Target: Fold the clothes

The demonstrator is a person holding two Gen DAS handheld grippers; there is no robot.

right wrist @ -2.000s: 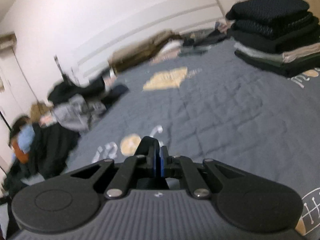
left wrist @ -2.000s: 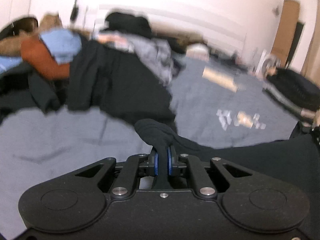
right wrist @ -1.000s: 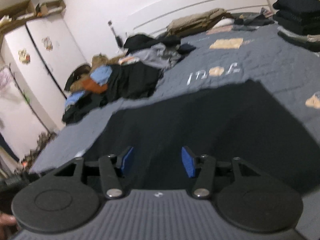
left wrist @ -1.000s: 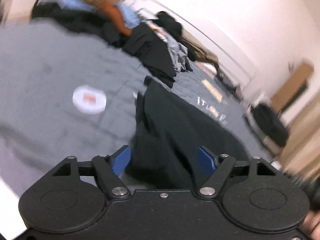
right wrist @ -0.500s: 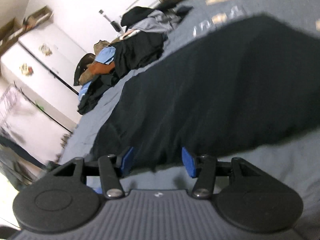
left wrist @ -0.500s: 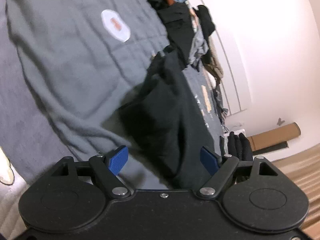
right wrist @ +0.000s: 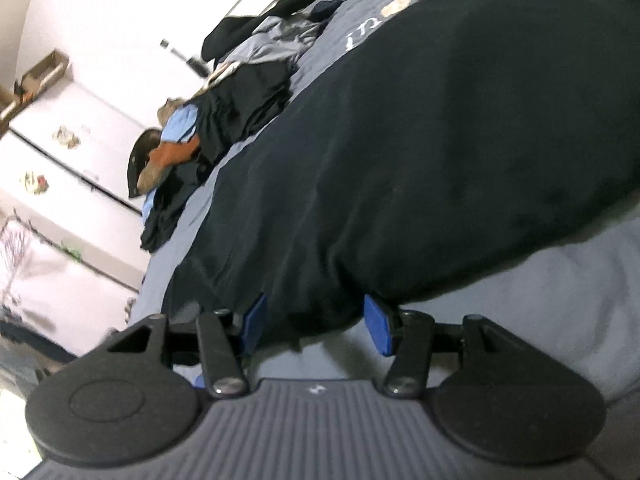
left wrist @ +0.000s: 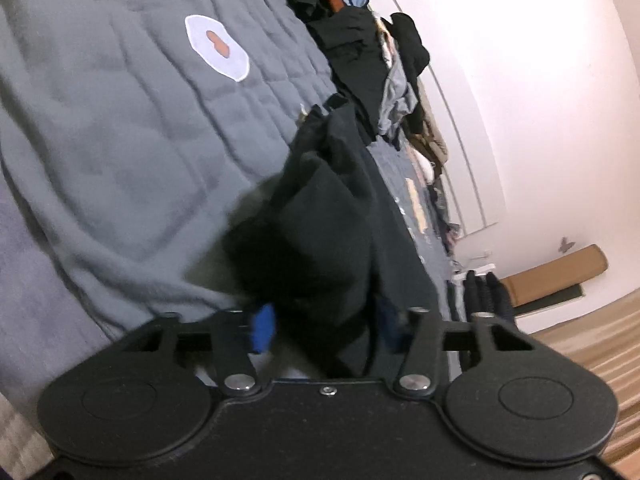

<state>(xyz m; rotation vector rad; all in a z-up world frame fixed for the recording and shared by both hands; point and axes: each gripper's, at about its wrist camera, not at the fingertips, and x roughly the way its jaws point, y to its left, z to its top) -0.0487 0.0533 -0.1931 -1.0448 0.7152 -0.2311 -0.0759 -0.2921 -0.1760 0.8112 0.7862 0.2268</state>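
Black garment lies spread flat on the grey quilted bedspread, extending forward from both tools. Left gripper: jaws closing, with a bunched fold of the black garment standing between the blue pads. The right-hand pad is largely hidden by cloth; whether the pads already press on it cannot be told, owing to blur. Right gripper: jaws partly spread, pads parted, the near hem of the garment lying between and just ahead of them, not clamped. Ahead and left of the right gripper sits a pile of unfolded clothes against the white wardrobe. A white round patch on the bedspread lies well ahead and left of the left gripper.
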